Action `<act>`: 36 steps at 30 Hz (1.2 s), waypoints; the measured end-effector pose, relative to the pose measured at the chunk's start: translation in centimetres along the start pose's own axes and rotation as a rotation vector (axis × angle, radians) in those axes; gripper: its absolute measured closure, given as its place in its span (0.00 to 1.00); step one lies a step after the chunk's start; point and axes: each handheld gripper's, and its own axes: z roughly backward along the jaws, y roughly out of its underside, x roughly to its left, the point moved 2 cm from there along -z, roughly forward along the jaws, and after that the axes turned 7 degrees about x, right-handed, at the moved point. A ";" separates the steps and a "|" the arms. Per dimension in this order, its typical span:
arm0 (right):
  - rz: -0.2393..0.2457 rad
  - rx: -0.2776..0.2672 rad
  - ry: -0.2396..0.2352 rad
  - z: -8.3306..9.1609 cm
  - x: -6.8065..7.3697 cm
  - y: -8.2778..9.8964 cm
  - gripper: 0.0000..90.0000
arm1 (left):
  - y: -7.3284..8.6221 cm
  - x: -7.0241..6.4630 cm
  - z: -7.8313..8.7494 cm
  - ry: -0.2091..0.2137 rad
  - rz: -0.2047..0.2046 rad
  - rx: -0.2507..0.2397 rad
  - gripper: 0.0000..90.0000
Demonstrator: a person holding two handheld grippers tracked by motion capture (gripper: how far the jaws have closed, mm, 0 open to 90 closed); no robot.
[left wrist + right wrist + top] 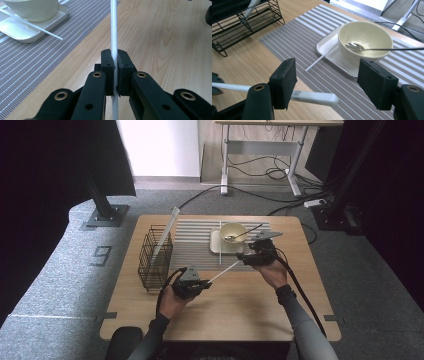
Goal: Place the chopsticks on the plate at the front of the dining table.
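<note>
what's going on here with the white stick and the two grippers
A person holds a gripper in each hand at a wooden table. The left gripper is clamped on one white chopstick. The right gripper stands open around that chopstick's thick end, not gripping it. A second chopstick leans on the tray under the bowl.

White chopstick (314,97), cream bowl (362,37) (grey-striped mat (294,32)).

We see a long white chopstick (223,271) above the wooden table (250,310). It is thin at one end and thicker at the other. It lies nearly flat, pinched near its thin end, and its thick end reaches the striped mat's (195,247) edge.
</note>
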 end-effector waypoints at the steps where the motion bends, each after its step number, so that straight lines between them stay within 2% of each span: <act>1: -0.005 0.003 0.002 -0.2 -0.2 0.2 0.35 | 0.0 0.0 0.0 -0.001 0.000 0.000 0.95; 9: -0.024 0.024 0.011 -1.1 -0.6 0.8 0.35 | 0.0 -0.1 -0.2 -0.005 0.005 0.021 0.95; 13: -0.023 -0.001 0.017 -0.4 -0.7 0.6 0.34 | 0.1 0.1 -0.2 -0.015 0.025 0.037 0.95; 18: -0.014 -0.008 0.034 0.5 -1.4 0.9 0.33 | 0.4 0.5 -0.5 -0.029 0.051 0.068 0.95; 26: 0.008 0.052 0.022 0.3 -2.2 3.7 0.23 | 0.8 1.0 -0.8 -0.062 0.103 0.112 0.95; 29: 0.012 0.051 0.016 0.1 -2.3 4.9 0.20 | 0.9 1.2 -0.8 -0.074 0.121 0.123 0.95; 34: -0.017 0.047 0.023 0.0 -2.6 6.8 0.14 | 1.0 1.5 -0.8 -0.099 0.146 0.141 0.95; 36: -0.012 0.059 0.027 -0.2 -2.6 7.5 0.07 | 1.0 1.7 -0.8 -0.100 0.156 0.141 0.95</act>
